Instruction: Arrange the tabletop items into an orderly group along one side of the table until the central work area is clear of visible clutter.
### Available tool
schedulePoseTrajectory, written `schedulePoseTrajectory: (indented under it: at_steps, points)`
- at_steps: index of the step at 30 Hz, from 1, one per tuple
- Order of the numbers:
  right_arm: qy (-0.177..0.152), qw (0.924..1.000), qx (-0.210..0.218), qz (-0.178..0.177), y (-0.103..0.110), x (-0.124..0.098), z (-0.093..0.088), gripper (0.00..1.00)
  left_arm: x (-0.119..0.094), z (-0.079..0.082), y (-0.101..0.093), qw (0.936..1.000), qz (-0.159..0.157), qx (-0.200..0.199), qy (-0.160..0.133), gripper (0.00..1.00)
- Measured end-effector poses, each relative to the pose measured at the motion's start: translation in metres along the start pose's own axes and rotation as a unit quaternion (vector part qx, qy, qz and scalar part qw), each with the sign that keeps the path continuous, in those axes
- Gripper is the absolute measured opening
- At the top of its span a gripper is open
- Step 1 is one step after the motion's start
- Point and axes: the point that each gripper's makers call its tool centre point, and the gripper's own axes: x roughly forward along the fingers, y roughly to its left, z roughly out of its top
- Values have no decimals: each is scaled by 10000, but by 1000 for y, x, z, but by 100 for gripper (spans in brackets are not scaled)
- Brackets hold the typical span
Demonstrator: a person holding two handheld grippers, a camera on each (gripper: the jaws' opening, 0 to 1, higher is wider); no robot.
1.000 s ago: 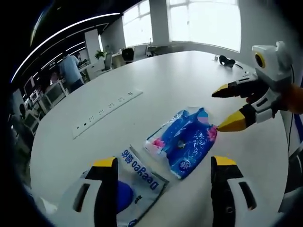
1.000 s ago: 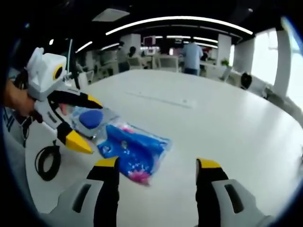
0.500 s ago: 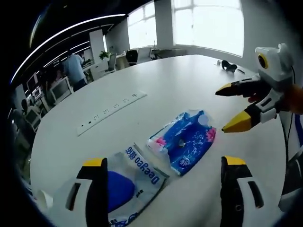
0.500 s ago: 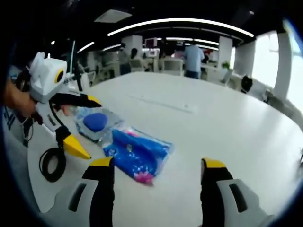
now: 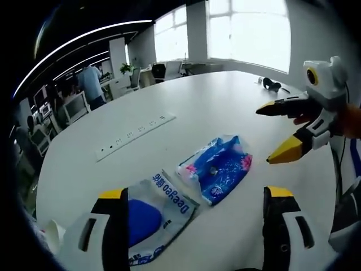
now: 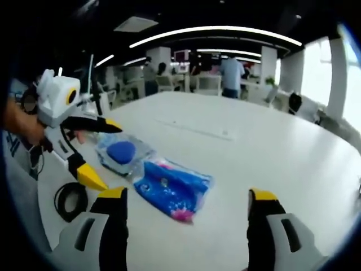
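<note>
Left gripper [image 5: 194,195]: jaws stood wide apart, nothing btwn them; hovered over near edge of the large white oval table [image 5: 225,96]. Seen from the side in right gripper view [image 6: 97,151], held in a hand, jaws also apart.
Right gripper [image 6: 186,195]: jaws wide apart, empty, above the table. In left gripper view it came in from the right [image 5: 269,134], yellow tips spread, clear of the packs.
Blue crinkly plastic pack w/ pink print [image 5: 217,169]: lay flat nr table centre, btwn the two grippers; touched by neither. In right gripper view [image 6: 172,189].
Clear plastic pouch w/ blue round pad & "Deeyeo" print [image 5: 152,212]: just beside the blue pack, corners near touching, partly behind left jaw. In right gripper view [image 6: 121,153].
Open room: wide bare tabletop far and right of the packs.
Long white power strip [image 5: 135,131]: set flush in table, well beyond the packs.
Left view extras: small dark object [image 5: 271,84] at far table edge by the windows.
Right view extras: coiled black cable [image 6: 70,199] nr table's left edge, by the left gripper; person in blue shirt [image 6: 231,73] standing far off.
</note>
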Motion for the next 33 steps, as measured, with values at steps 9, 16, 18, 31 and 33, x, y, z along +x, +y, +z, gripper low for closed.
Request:
schedulePoseTrajectory:
  at_steps: [9,16,18,31,33]
  points:
    - [-89,9999,-84,-6,7,-5,6,89,-12,2,3,9999,31,27,-126,99]
    - [-163,9998,-138,1,12,-12,12,90,-19,-1,3,9999,53,16,-110,99]
    - [-171,9997,-144,8,13,-13,13,90,-23,-2,3,9999,56,12,-139,99]
    - [-249,9993,-259,43,22,-16,25,90,-38,1,6,9996,132,-76,-242,99]
    - [-226,9994,-267,52,23,-16,23,90,-41,0,6,9996,131,-73,-253,99]
